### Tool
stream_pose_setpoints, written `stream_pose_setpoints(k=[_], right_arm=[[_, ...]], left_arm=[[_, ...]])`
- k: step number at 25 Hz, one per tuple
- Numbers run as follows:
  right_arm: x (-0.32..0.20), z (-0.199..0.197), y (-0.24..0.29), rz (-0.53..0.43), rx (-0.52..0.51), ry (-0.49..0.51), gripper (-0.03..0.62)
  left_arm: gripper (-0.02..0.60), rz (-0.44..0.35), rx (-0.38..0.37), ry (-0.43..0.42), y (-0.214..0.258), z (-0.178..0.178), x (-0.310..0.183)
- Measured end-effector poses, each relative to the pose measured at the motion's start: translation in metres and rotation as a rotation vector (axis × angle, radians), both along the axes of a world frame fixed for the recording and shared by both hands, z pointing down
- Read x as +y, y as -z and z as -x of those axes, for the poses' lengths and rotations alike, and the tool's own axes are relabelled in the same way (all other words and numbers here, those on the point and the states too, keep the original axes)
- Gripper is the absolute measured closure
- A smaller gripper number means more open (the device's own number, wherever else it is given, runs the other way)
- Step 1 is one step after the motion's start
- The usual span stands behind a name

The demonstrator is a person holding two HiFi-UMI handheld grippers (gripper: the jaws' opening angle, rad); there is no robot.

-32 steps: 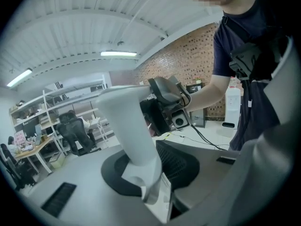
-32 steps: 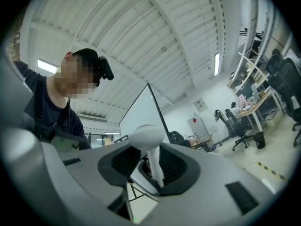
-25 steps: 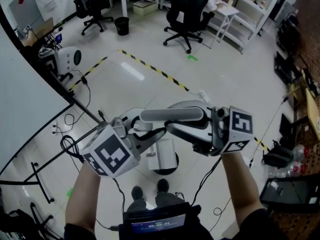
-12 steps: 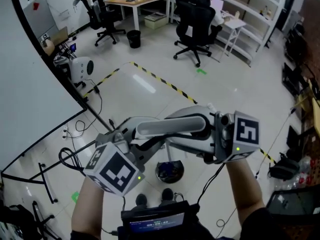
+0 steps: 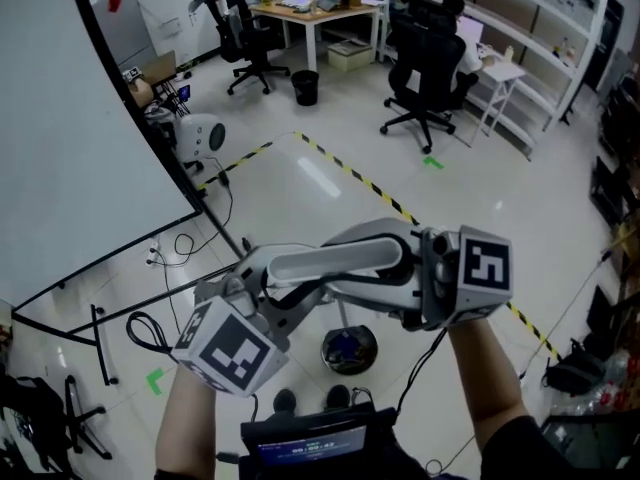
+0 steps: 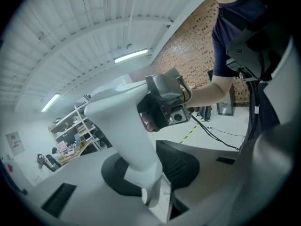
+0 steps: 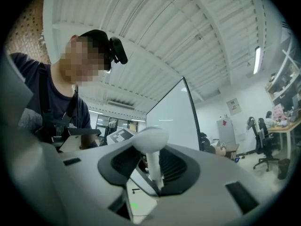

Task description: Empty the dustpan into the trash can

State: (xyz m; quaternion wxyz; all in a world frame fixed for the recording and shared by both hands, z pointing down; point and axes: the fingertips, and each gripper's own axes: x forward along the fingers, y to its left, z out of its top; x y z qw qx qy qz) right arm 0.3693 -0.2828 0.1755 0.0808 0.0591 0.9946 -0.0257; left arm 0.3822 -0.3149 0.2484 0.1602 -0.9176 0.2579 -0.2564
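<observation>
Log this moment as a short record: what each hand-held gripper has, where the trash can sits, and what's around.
left hand-held gripper: closed on the dustpan handle
right hand-held gripper: closed on the same handle, toward its right end in the head view
handle pose: roughly level, held above the floor
trash can: on the floor, just below the handle in the head view, dark contents inside
pan itself: not clearly visible
surroundings: striped floor tape; whiteboard at left
</observation>
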Motion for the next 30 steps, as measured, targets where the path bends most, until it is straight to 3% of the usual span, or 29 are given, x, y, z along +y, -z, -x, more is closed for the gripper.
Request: stream_pose_setpoints(k=[4,10,18,22,30], right_arm=[[0.002,0.026,-0.004,-0.010,-0.013,0.060,0.453],[0.013,0.069,-0.002,0.057,-0.064,0.136,0.453],[0.055,0.159,0.007,-0.005,0.003,0.186,0.453],[0.078,0.206,0.019,0.003,-0.023,0.186,0.453],[0.114,0.288,0.024,-0.071,0.058,0.216,0.453]], left_arm=[[0.489,0.016,0.013,0.068,-0.008,0.026,0.004],[0.489,0.029,0.059,0.153,-0.004,0.070,0.017],[0.489,-0.012,0.135,0.198,0.006,0.156,0.053],[0.489,-0.041,0.172,0.190,0.020,0.202,0.075],[0.500,-0.074,0.262,0.135,0.031,0.280,0.115]])
